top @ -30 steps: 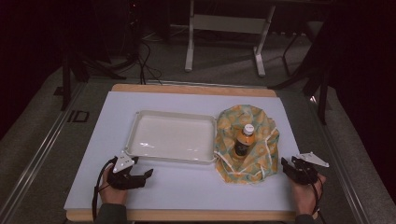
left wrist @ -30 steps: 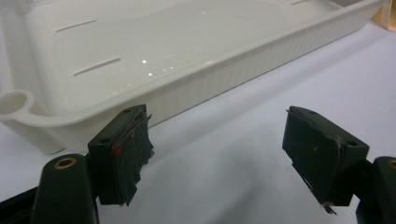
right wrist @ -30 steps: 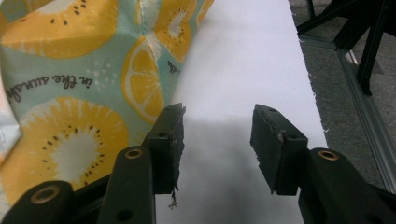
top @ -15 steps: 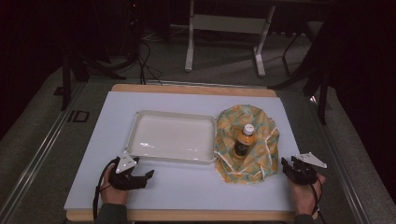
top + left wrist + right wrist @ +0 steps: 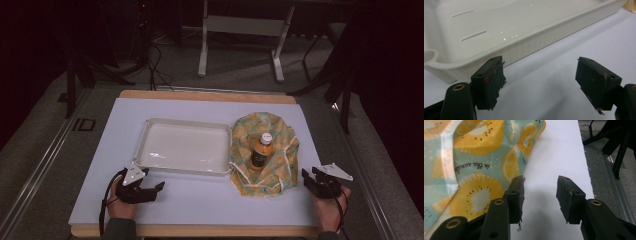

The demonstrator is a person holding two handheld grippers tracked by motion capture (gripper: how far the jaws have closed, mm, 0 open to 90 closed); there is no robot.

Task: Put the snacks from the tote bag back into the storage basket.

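Observation:
A yellow and teal fruit-print cloth (image 5: 282,142) lies bunched at the right of the white sheet, with a small amber bottle (image 5: 261,151) with a white cap standing in its middle. Left of it sits an empty white tray (image 5: 185,147). My left gripper (image 5: 156,191) rests open on the sheet just in front of the tray's near left corner (image 5: 461,65), nothing between its jaws (image 5: 541,75). My right gripper (image 5: 306,179) lies to the right of the cloth, open; its jaws (image 5: 540,192) have just been closing a little with only bare sheet between them, the cloth's edge (image 5: 479,165) beside the left jaw.
The white sheet (image 5: 200,202) covers a wooden board whose front edge runs just behind my hands. A metal rail (image 5: 616,185) borders the table at the right. Dark floor, cables and a stand's legs (image 5: 240,45) lie beyond the far edge.
The right gripper's jaws stand slightly closer together. Both hands, the tray, cloth and bottle keep their places.

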